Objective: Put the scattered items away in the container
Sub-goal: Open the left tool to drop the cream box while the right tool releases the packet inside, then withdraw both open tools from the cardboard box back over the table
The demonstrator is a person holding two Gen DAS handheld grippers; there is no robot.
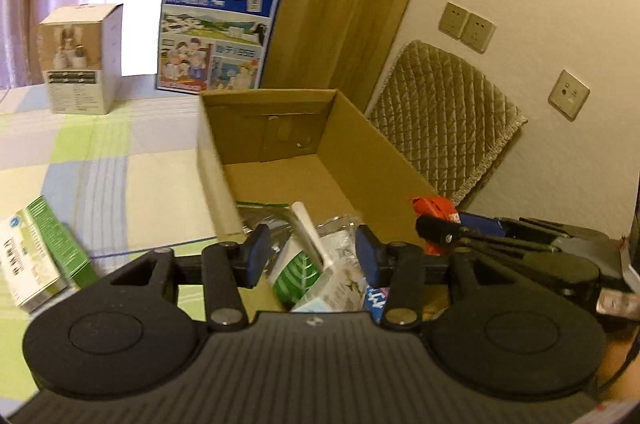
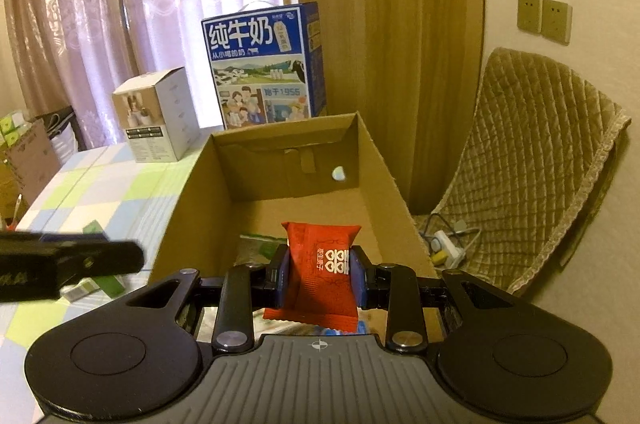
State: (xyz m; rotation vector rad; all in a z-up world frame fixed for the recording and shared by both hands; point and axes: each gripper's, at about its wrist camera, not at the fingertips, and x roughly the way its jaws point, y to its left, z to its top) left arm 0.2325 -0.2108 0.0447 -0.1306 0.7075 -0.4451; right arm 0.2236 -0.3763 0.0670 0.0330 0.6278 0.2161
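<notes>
Box bottom half-hidden behind right tool clamping red packet; left tool agape, empty.

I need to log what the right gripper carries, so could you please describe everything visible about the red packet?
The red packet is a small pillow-shaped pouch of glossy wrapper, with crimped ends and a white double-happiness emblem beside small white characters. It stands roughly upright, pinched at its sides between the right gripper's blue-padded fingers, above the near end of the open cardboard box. Nothing else visibly touches it.
</notes>
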